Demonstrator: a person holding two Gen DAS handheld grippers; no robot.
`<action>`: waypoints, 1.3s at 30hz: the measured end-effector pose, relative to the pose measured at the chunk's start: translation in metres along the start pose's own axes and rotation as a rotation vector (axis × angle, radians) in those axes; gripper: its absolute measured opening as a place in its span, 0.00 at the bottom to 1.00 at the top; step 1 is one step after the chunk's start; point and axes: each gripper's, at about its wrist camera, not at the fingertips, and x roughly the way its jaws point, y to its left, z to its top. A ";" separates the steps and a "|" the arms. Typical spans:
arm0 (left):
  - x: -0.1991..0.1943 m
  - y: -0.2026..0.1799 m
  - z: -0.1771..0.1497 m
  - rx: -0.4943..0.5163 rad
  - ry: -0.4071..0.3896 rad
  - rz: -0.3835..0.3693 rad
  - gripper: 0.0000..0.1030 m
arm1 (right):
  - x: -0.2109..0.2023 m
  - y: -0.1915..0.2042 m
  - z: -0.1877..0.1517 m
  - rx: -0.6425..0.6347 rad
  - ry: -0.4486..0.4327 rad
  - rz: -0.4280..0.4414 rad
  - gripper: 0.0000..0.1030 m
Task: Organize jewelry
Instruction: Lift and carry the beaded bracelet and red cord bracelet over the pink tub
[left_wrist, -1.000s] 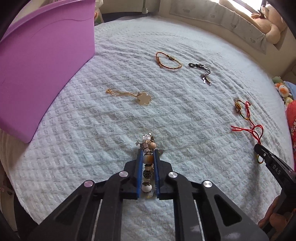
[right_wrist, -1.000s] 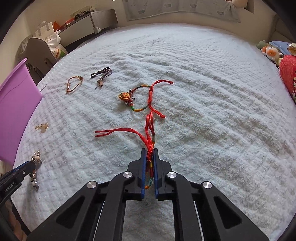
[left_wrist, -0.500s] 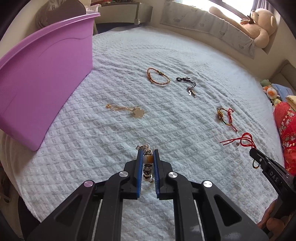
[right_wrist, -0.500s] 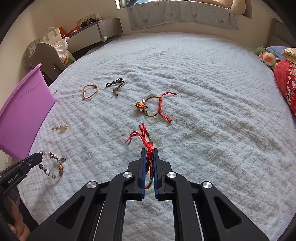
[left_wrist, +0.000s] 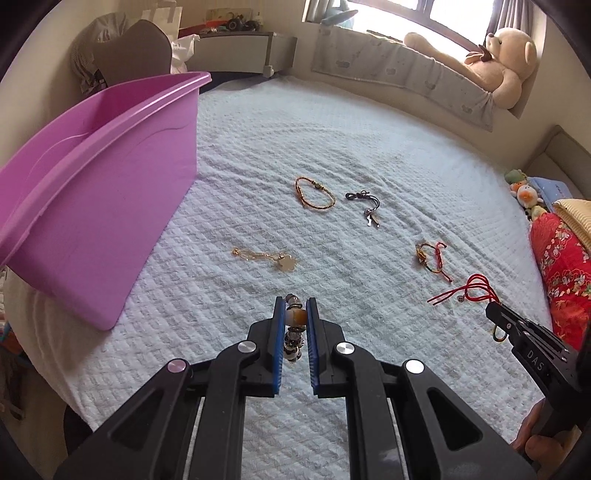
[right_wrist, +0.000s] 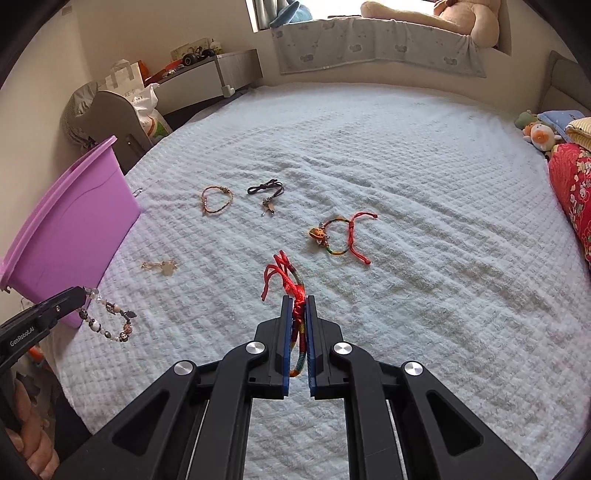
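My left tongs (left_wrist: 295, 314) are closed on the beaded bracelet (left_wrist: 294, 332), an amber bead pinched between the blue pads; from the right wrist view the rest of it (right_wrist: 107, 317) hangs clear of the bed (right_wrist: 406, 221). My right tongs (right_wrist: 298, 310) clamp the red cord bracelet (right_wrist: 291, 284), its loose ends sticking out past the tips. Ahead of the left tongs on the bed: gold necklace (left_wrist: 269, 257), brown bracelet (left_wrist: 314, 192), black cord (left_wrist: 367, 206), charm bracelet (left_wrist: 430, 256). Left of them, the purple tub (left_wrist: 96, 206).
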 end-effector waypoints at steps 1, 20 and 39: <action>-0.005 0.002 0.002 -0.001 -0.006 -0.002 0.11 | -0.002 0.004 0.002 -0.003 -0.003 0.006 0.07; -0.113 0.075 0.087 -0.075 -0.214 0.007 0.11 | -0.041 0.147 0.086 -0.189 -0.120 0.200 0.07; -0.115 0.231 0.142 -0.200 -0.241 0.229 0.11 | 0.003 0.358 0.161 -0.434 -0.049 0.435 0.07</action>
